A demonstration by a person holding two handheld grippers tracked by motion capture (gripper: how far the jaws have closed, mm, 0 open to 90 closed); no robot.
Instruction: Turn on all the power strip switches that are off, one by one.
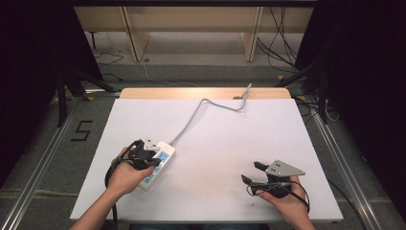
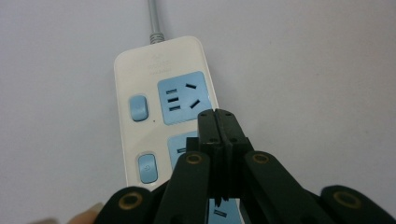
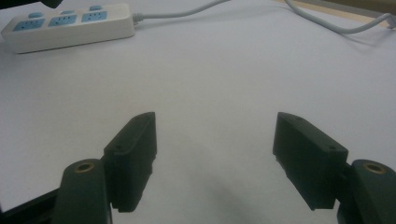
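Firstly, left gripper (image 2: 215, 114): jaws pressed flat together with nothing between them, tips poised over the middle socket of the power strip (image 2: 161, 107); whether the tips touch the socket face cannot be told; in the high view this gripper (image 1: 154, 163) sits over the strip (image 1: 160, 160), with the person's left hand (image 1: 125, 175) wrapped round its body and a black cable trailing back along the forearm. Power strip, directly beneath and ahead of those tips: cream housing, blue socket faces, two blue rocker switches (image 2: 139, 108) in a column to the jaws' left; it lies flat on the white table sheet (image 1: 220, 143); a grey cord (image 1: 191, 120) leaves the end farthest from the gripper and runs across the sheet to the far table edge. Right gripper (image 3: 215, 140): jaws spread wide, nothing between them, bare sheet beneath; in the high view it (image 1: 253, 172) is held low in the right hand (image 1: 287, 199), carrying a grey three-cornered plate on top, well apart from the strip and pointing roughly toward it; from its own view the strip (image 3: 65, 25) lies far ahead to the jaws' left, the cord (image 3: 327, 23) curving off to the right.
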